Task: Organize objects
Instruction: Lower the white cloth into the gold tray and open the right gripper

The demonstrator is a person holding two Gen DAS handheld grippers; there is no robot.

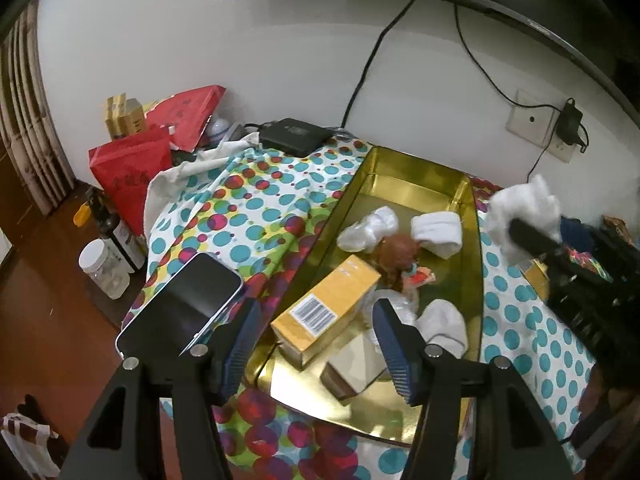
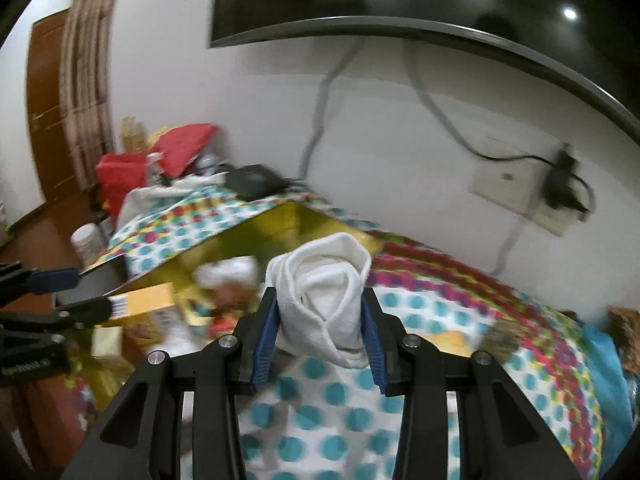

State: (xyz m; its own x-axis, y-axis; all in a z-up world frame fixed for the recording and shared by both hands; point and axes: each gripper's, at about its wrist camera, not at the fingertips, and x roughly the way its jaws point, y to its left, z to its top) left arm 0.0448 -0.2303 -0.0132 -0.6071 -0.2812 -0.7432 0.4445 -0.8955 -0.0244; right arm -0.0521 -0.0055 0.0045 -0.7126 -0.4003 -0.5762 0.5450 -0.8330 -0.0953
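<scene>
In the left wrist view, we are holding our left gripper point(image 1: 316, 340) over the near end of the gold tin tray point(image 1: 420, 182). Its jaws are spread wide and are holding nothing. In the tray we are counting three white rolled socks: one at about 12 o'clock from the gripper point(image 1: 438, 234), one beside it that looks looser point(image 1: 370, 228), and one near the right jaw at 2 o'clock point(image 1: 444, 326). We are also seeing one yellow box with a barcode point(image 1: 326, 308), one small pale box point(image 1: 356, 368) and one brown-haired doll point(image 1: 398, 256). A fourth white sock point(image 1: 528, 210) is up in the air at 2 o'clock, outside the tray, in our right gripper point(image 1: 532, 236). One phone point(image 1: 184, 306) is lying on the dotted cloth point(image 1: 256, 208) at 10 o'clock, just beside the tray.

In the right wrist view, our right gripper point(image 2: 322, 340) is pinching the white rolled sock point(image 2: 324, 292) between its blue pads point(image 2: 267, 336). The sock is over the dotted cloth, and the gold tray point(image 2: 288, 216) is at 11 o'clock. This view is blurry, so we cannot count the small things in the tray here.

We are thinking the sock is soft and very light, and not slippery. It squashes when squeezed and cannot break. Holding it around the fat middle of the roll seems best, so it does not come unrolled.
</scene>
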